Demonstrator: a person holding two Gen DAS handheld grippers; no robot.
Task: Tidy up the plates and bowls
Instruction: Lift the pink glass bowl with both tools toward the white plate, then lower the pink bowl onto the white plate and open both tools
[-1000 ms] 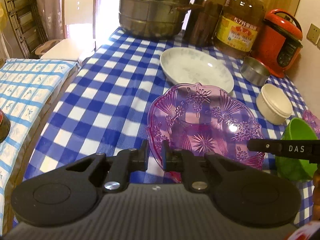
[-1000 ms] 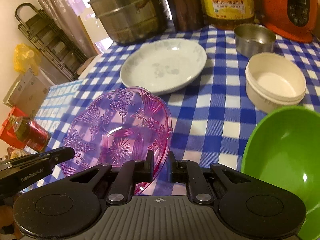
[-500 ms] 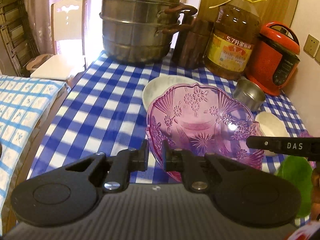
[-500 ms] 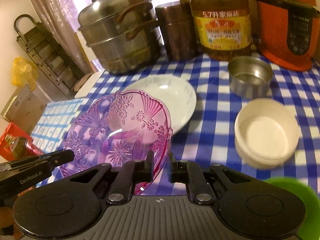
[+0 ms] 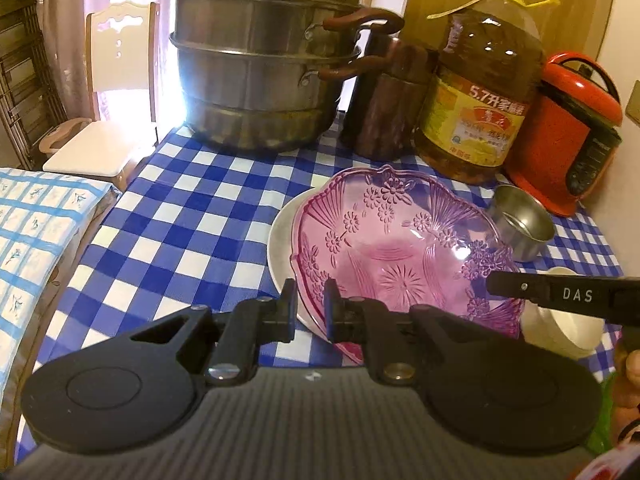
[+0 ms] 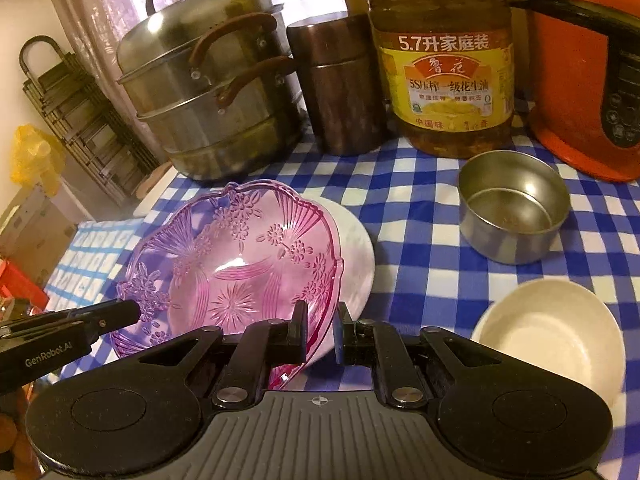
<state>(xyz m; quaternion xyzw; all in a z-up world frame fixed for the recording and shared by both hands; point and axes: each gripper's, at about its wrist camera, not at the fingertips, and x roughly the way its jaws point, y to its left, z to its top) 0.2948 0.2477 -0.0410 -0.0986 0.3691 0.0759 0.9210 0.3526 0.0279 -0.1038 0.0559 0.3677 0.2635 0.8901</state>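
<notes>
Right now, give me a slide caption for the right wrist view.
Both grippers, right gripper nearest, carry the purple glass bowl over the white plate.

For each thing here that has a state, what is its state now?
Left tool: shut on the pink patterned glass bowl.
Right tool: shut on the same bowl's rim.
Pink bowl: held, tilted, over the white plate.
Small steel bowl: upright, empty.
Steel steamer pot: lidded.
</notes>
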